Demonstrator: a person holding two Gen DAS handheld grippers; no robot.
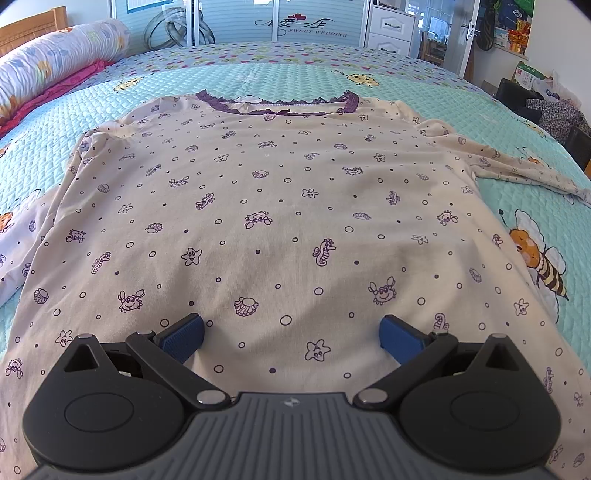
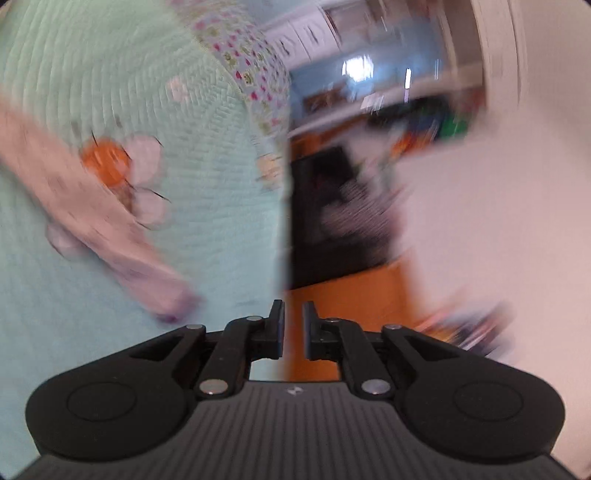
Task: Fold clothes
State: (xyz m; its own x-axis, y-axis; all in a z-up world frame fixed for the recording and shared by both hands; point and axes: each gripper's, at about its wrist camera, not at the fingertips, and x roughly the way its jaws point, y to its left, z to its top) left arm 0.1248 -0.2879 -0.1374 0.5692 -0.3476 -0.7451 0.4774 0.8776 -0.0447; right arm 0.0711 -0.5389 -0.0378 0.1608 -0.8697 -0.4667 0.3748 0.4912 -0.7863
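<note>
left gripper point(image 1: 291, 334) hangs low over the near hem of a nightshirt point(image 1: 266, 229), its two blue-padded fingers point(image 1: 183, 332) spread wide apart with nothing between them but the cloth lying beneath. whether the pads touch the fabric cannot be told. the nightshirt lies flat, front up, on a teal quilted bedspread point(image 1: 443, 96) printed with cartoon bees. it is cream with small purple crabs, starfish, seahorses, shells and rings, and has purple lace round the neckline point(image 1: 280, 105) at the far end. one sleeve point(image 1: 524, 166) stretches out to the right, the other trails off to the left. a rolled floral quilt point(image 1: 55, 55) sits at the far left on the bed. behind the bed a sliding wardrobe door point(image 1: 295, 22) carries two red hearts, some chinese characters too small to read, and the words "sweet wedding".

right gripper point(image 2: 293, 328) is seen in a badly blurred view, held off the side edge of the bed, its black fingers drawn close with a narrow gap and gripping nothing. a blurred pale sleeve lies on the bedspread to its left. orange floor point(image 2: 369, 295) shows beyond.
</note>
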